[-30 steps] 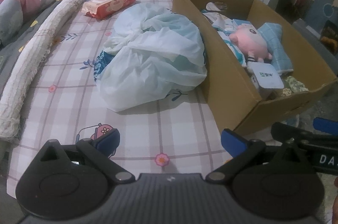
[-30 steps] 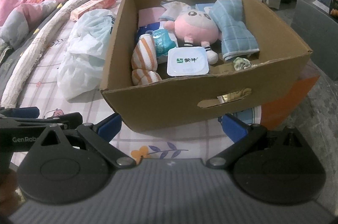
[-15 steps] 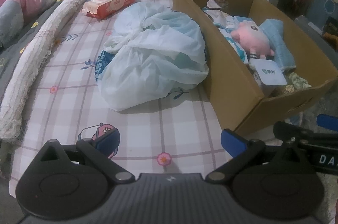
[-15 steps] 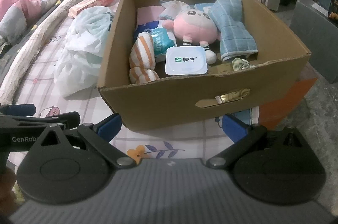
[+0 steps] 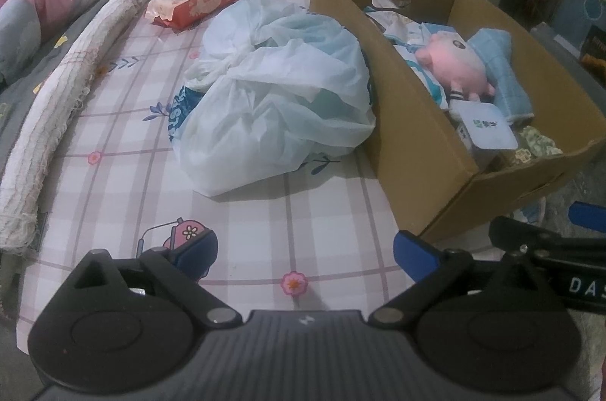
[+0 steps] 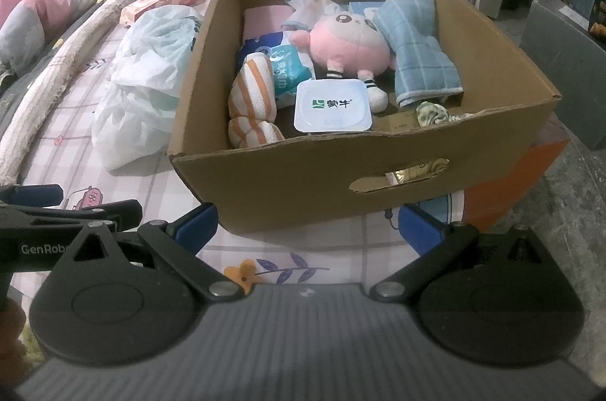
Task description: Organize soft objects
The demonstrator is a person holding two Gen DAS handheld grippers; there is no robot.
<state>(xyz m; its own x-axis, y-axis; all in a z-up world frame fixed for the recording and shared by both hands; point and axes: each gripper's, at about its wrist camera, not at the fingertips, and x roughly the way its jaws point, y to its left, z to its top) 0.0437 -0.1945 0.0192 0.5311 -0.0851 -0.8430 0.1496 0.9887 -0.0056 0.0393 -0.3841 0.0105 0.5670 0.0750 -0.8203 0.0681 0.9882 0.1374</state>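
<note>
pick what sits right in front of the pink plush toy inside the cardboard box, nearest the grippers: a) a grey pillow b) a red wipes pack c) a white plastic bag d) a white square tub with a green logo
d: in the right wrist view the white tub with the green logo lies at the feet of the pink plush toy, inside the cardboard box near its front wall.
</note>
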